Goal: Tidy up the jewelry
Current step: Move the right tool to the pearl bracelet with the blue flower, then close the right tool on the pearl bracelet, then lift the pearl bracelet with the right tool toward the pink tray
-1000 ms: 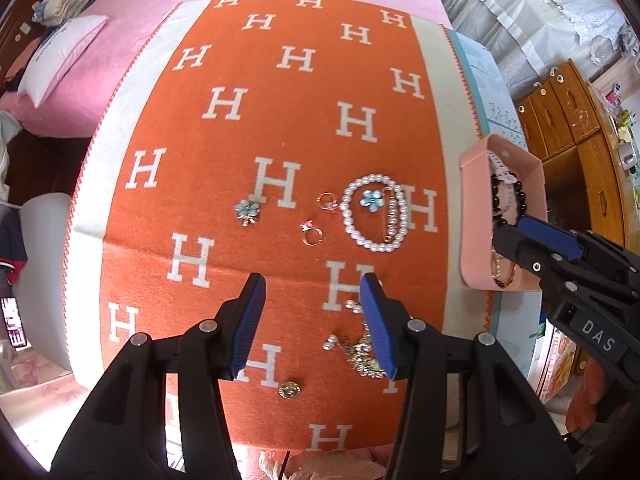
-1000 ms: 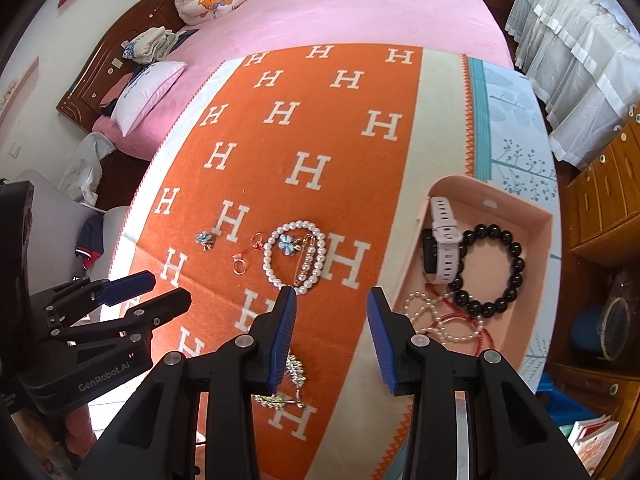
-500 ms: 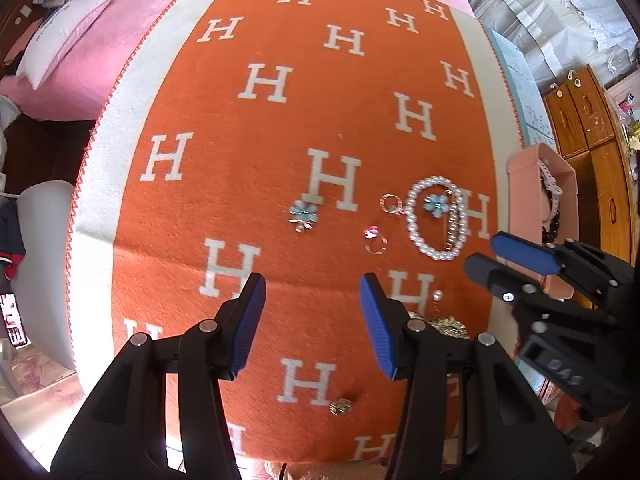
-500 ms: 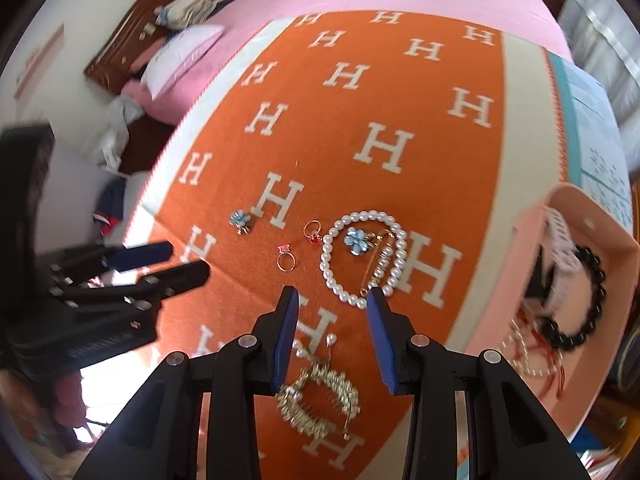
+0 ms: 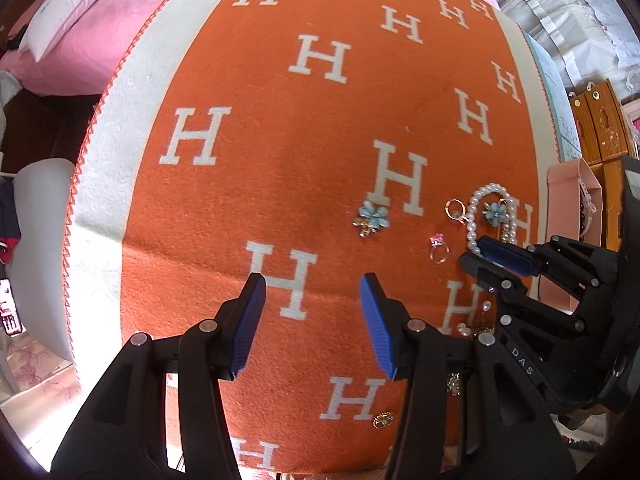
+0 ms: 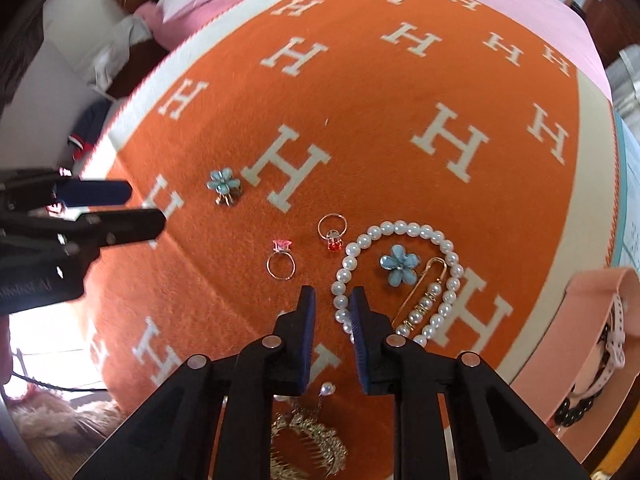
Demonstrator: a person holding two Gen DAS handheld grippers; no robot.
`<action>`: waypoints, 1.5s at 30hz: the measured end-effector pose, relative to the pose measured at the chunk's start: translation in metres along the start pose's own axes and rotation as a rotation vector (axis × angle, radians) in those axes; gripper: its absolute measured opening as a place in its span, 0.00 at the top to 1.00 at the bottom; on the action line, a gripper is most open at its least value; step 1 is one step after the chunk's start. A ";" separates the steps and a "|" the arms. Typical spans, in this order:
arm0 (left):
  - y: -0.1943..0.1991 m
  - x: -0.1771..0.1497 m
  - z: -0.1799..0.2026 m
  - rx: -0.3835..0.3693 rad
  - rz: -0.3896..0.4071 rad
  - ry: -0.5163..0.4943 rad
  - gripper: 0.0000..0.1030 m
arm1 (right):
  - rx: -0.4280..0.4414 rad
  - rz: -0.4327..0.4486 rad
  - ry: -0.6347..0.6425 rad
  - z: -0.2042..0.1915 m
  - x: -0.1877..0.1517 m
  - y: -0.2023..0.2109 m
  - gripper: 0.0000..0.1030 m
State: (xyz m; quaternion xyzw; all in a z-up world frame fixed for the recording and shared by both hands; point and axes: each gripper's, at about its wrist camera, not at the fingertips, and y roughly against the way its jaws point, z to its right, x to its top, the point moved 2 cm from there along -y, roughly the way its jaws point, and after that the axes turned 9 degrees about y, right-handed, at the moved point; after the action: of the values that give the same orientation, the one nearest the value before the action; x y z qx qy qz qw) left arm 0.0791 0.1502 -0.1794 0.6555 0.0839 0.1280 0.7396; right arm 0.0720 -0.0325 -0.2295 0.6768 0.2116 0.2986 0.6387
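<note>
Right gripper (image 6: pixel 333 304) lowered, jaws just narrowing; pearl bracelet (image 6: pixel 400 280) beside – untouched

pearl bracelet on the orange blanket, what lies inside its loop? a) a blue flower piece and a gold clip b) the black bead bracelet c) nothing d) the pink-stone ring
a: in the right wrist view the pearl bracelet rings a blue flower piece and a gold clip, while the pink-stone ring lies outside it on the blanket.

Orange H-patterned blanket (image 5: pixel 280 184), pink bedspread (image 5: pixel 104 40)
</note>
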 end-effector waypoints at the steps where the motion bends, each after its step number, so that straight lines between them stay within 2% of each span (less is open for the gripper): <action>1: -0.001 0.001 -0.001 -0.001 -0.003 0.004 0.55 | -0.012 0.001 0.019 -0.002 0.002 -0.001 0.86; 4: -0.006 0.004 -0.003 -0.004 -0.010 0.006 0.55 | -0.043 0.001 0.062 -0.005 0.005 -0.003 0.91; 7: -0.008 0.005 -0.002 -0.005 -0.017 0.000 0.55 | -0.047 0.008 0.074 -0.006 0.006 -0.003 0.93; 11: -0.012 0.006 0.005 -0.010 -0.023 -0.016 0.55 | -0.028 0.012 0.027 -0.003 0.006 -0.003 0.93; 14: -0.012 0.005 0.011 -0.015 -0.024 -0.032 0.55 | 0.020 0.017 -0.027 0.005 0.002 0.003 0.93; 21: -0.015 -0.010 0.024 -0.018 -0.045 -0.073 0.55 | 0.123 0.091 -0.138 0.027 -0.002 0.047 0.93; 29: -0.018 -0.040 0.029 -0.026 -0.071 -0.122 0.55 | 0.188 0.198 -0.236 0.048 -0.009 0.101 0.93; 37: -0.010 -0.062 0.029 -0.033 -0.056 -0.123 0.55 | 0.221 0.275 -0.290 0.061 -0.029 0.143 0.93; 45: -0.002 -0.074 0.042 -0.045 -0.039 -0.135 0.55 | 0.229 0.310 -0.312 0.066 -0.055 0.167 0.93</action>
State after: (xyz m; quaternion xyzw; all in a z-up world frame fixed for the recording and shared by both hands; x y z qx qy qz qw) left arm 0.0206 0.0880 -0.1792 0.6439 0.0436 0.0707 0.7606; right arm 0.0608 -0.1338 -0.0714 0.8070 0.0364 0.2590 0.5295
